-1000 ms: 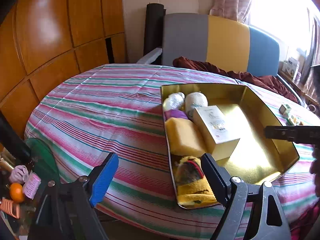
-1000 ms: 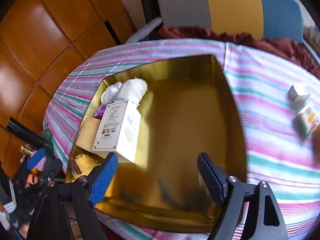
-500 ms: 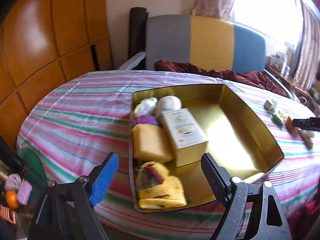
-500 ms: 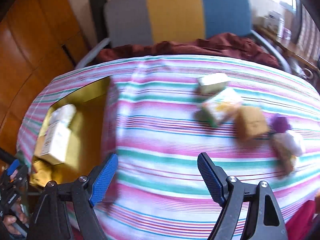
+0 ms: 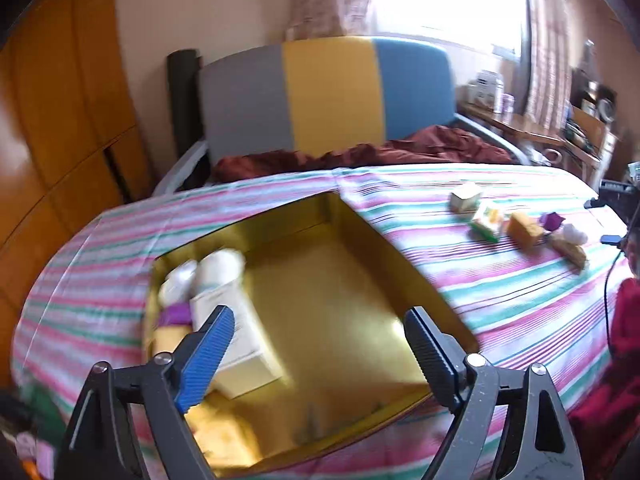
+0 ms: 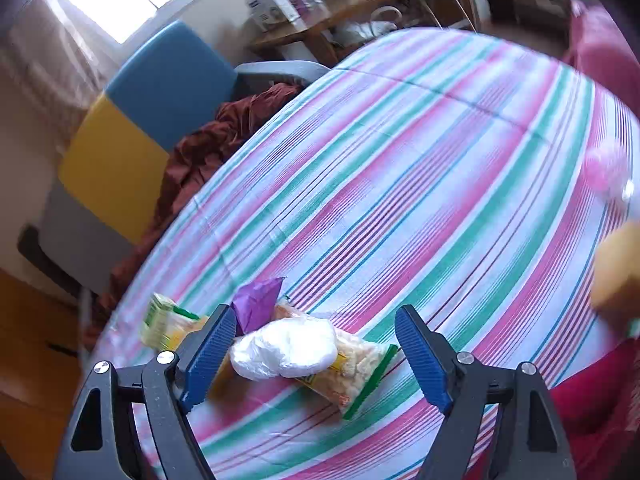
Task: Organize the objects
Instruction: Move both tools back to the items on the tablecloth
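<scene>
Item: gold tray [image 5: 362, 236], sitting on the striped table [image 6: 420, 168], serving as landmark.

Inside the tray, along its left wall: a white boxed product [image 5: 244, 344], two white wrapped bundles [image 5: 208, 276], a purple piece [image 5: 174, 314] and yellow items at the near-left corner.

Outside the tray, well to its right: loose cluster including a green-and-yellow carton [image 6: 164, 322], a purple wrapper [image 6: 256, 304], a white plastic-wrapped bundle [image 6: 286, 348] and a clear snack bag [image 6: 352, 372] with green edge.

Change: the right gripper [image 6: 316, 356] has swung away from over the tray and is now facing this cluster, jaws standing wide, holding nothing, the white bundle lying between them unpinched. The left gripper [image 5: 320, 350] is hovering over the tray, its jaws having just been opening slightly, nothing between them.

Meaning: likely the next pickup is beginning; several items are waiting.

Writing: print on the box and bag is too blurred to read.
</scene>
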{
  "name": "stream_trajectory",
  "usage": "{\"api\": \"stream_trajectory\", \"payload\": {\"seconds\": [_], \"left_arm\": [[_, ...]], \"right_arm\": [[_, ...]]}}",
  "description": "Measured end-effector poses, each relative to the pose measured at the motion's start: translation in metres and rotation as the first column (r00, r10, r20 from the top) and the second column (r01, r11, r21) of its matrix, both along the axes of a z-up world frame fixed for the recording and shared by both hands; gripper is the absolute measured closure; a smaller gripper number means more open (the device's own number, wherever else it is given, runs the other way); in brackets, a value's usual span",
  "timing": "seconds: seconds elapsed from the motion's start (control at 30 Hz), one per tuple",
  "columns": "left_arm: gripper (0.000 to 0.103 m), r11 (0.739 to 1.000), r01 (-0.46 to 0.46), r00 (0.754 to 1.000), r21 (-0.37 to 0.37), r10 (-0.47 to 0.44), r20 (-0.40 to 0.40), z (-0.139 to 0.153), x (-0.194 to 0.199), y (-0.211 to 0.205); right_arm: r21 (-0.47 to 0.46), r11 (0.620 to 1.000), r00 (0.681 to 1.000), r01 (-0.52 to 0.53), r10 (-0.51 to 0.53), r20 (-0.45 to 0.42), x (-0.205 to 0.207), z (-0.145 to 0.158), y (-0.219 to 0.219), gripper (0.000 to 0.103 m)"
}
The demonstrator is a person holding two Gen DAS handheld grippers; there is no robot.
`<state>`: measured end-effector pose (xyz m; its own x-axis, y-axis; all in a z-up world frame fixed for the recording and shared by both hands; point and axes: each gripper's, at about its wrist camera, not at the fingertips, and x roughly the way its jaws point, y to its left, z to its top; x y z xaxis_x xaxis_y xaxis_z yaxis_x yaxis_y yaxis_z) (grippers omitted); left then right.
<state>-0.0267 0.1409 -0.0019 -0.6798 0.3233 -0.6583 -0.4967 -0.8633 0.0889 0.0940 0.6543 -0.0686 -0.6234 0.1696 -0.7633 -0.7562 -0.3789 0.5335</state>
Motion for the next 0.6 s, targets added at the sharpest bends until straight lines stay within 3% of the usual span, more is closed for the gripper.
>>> {"api": "stream_trajectory", "payload": {"seconds": [0.2, 0.37, 0.6], "left_arm": [[0.015, 0.994, 0.104, 0.994, -0.011, -0.104, 0.021, 0.004, -0.002, 0.063], [0.015, 0.983, 0.177, 0.984, -0.039, -0.176, 0.034, 0.002, -0.005, 0.110], [0.015, 0.969, 0.243, 0.967, -0.039, -0.239, 0.087, -0.005, -0.015, 0.157]], "right_arm": [[-0.023, 0.992, 0.992, -0.124, 0.125, 0.018, -0.022, -0.004, -0.011, 0.020], [0.016, 0.973, 0.967, -0.229, 0.226, 0.118, -0.045, -0.009, -0.024, 0.020], [0.052, 0.948, 0.915, -0.314, 0.287, 0.283, -0.061, -0.022, -0.036, 0.020]]}}
